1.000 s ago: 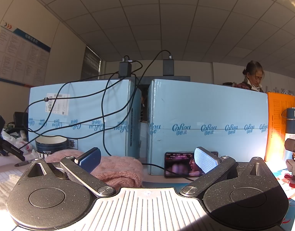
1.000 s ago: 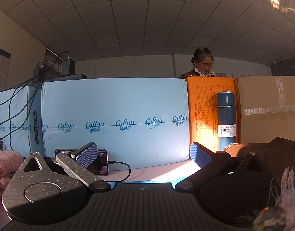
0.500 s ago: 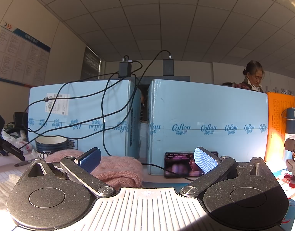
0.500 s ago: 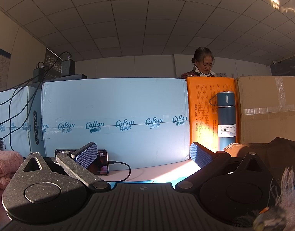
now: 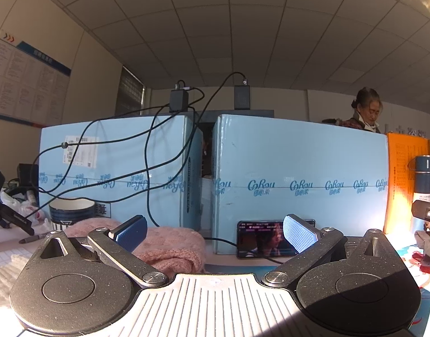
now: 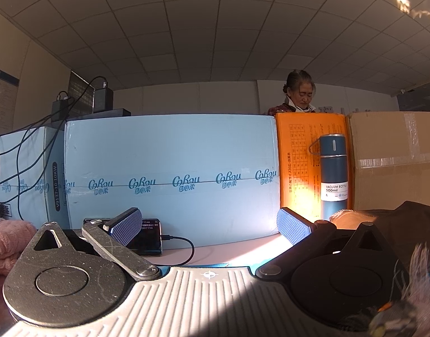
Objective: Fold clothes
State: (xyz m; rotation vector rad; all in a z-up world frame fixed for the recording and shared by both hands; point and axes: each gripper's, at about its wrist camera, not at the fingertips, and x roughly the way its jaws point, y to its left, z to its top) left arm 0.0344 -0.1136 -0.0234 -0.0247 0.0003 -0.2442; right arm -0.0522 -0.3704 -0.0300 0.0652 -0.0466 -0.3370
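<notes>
You're pre-grasp: left tongs [image 5: 213, 233] and right tongs [image 6: 209, 227] both wide, empty; next, drop onto the pink knit [image 5: 170, 245] edge.

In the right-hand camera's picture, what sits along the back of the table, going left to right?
Pink knit → phone → orange box → blue bottle → cardboard box.
</notes>
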